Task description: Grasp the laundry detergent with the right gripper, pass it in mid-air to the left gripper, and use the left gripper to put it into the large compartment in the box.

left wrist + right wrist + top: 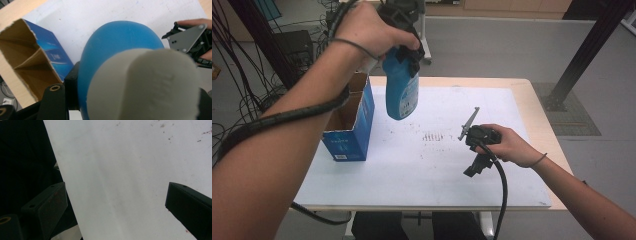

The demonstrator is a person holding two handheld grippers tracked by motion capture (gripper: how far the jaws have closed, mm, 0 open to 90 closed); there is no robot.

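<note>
My left gripper [408,54] is high above the back left of the table, shut on the neck of a blue bottle [401,90] that hangs below it. In the left gripper view the bottle's white cap [145,85] is nearest and its blue body [117,42] points down at the table. An open blue cardboard box [349,125] with a divider inside [27,62] stands just left of the bottle, on the table. My right gripper [477,165] rests low over the white mat [422,170] at the right, jaws wide apart and nothing between them [116,205].
Small reddish marks [432,136] dot the mat's middle. The wooden table edge [542,115] borders the mat at right. A black frame post [587,50] stands beyond the table at right, and cables [242,80] hang at left.
</note>
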